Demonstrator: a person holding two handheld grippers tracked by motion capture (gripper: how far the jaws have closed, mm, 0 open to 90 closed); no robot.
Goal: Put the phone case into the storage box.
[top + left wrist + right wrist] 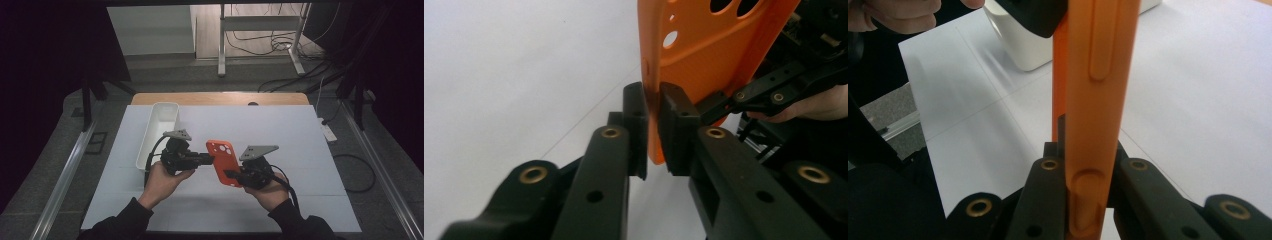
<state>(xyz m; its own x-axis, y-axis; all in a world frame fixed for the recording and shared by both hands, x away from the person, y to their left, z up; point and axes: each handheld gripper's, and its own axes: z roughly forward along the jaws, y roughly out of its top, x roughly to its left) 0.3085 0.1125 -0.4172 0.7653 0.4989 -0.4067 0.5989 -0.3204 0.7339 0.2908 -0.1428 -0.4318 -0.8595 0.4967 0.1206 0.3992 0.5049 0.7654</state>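
- Above the white table sheet (300,150), mid-table, your two grippers hold the orange phone case (223,161) between them, off the surface.
- Your left gripper (653,131): jaws nearly together, pads pinching one side edge of the case.
- Your right gripper (1088,165): jaws clamped tight on the case's other edge, near one end, the case standing edge-on between them.
- Camera cut-outs on the case face up, at its far end.
- White bin (159,131) sits just beyond your left hand (161,182).
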